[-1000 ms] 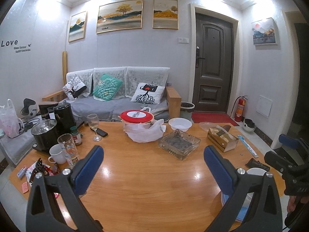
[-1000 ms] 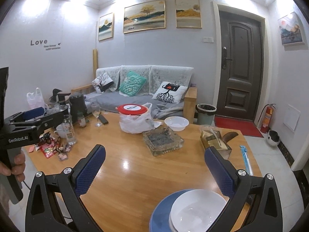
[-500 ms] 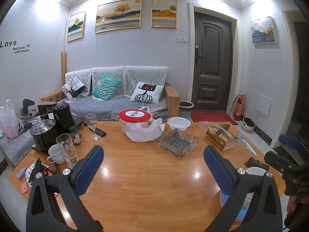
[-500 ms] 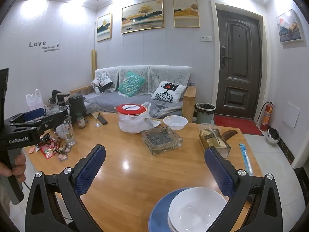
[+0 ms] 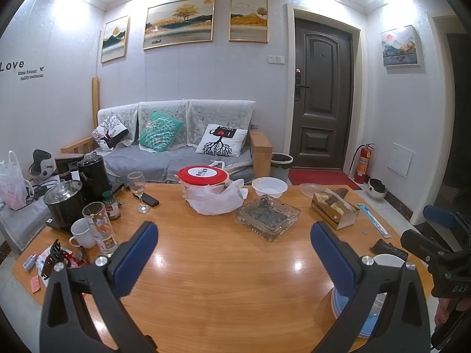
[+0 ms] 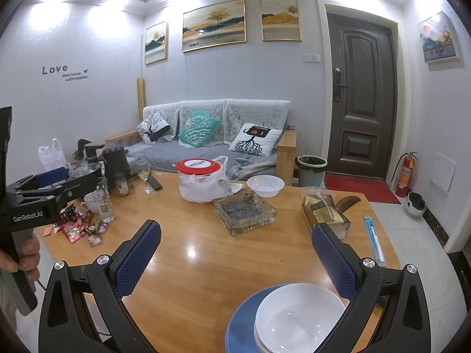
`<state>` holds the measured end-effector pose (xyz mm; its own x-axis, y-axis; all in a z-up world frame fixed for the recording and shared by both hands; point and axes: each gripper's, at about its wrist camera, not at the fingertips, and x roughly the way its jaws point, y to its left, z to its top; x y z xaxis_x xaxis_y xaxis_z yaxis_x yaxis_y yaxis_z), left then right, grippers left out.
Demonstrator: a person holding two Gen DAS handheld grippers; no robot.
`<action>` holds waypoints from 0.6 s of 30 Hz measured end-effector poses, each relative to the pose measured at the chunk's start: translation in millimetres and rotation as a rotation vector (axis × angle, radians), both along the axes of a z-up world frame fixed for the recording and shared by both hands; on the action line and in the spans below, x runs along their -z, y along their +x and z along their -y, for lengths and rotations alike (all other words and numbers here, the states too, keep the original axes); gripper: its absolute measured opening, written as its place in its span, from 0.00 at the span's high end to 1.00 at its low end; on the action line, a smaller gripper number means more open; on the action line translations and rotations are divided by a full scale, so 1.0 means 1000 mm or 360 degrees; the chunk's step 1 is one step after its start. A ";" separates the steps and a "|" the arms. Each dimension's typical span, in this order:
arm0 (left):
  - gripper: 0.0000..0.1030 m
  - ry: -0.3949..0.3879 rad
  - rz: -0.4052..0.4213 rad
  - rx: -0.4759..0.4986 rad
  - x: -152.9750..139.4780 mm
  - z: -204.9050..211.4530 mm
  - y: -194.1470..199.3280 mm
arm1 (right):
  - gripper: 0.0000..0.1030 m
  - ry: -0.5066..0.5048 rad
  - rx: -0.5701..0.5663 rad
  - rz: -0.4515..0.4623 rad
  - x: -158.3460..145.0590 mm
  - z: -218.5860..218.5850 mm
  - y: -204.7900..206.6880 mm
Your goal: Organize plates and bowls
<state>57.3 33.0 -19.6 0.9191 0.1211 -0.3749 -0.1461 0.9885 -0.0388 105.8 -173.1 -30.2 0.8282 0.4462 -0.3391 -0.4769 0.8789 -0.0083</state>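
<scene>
A white bowl [image 6: 298, 314] sits on a blue plate [image 6: 240, 328] at the near right edge of the wooden table [image 6: 206, 264]. The stack also shows in the left wrist view, the plate [image 5: 368, 320] mostly hidden behind a finger. A second white bowl [image 6: 265, 185] stands at the far side of the table, also in the left wrist view [image 5: 269, 186]. My right gripper [image 6: 235, 253] is open and empty, just above and behind the stack. My left gripper [image 5: 234, 253] is open and empty over the table's middle.
A glass ashtray [image 6: 244, 211], a red-lidded container in a plastic bag [image 6: 201, 181], a tissue box [image 6: 323, 210], a wine glass [image 5: 138, 186], kettles, cups and small clutter [image 5: 85, 226] stand on the table. A sofa and a door lie beyond.
Both grippers have drifted slightly back and up; the bowl and plate stack sits a little fuller in the right wrist view. Nothing was grasped or released.
</scene>
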 end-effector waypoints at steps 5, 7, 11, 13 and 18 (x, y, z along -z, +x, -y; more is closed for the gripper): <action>0.00 0.0001 0.0001 0.0001 0.000 0.000 0.000 | 0.01 0.0001 0.0002 0.0002 0.000 0.000 0.000; 0.00 0.0000 0.0000 0.0002 0.000 0.000 0.000 | 0.01 0.0010 0.0005 0.0002 0.000 0.000 0.000; 0.00 0.0006 0.0002 0.0005 0.000 0.003 0.000 | 0.01 0.0020 0.0018 0.0004 -0.001 0.000 0.000; 0.00 0.0006 0.0005 0.0005 0.000 0.004 0.001 | 0.01 0.0020 0.0017 0.0003 -0.001 0.000 0.000; 0.00 0.0009 0.0010 0.0008 -0.002 0.006 0.001 | 0.01 0.0020 0.0020 0.0006 -0.001 0.001 -0.002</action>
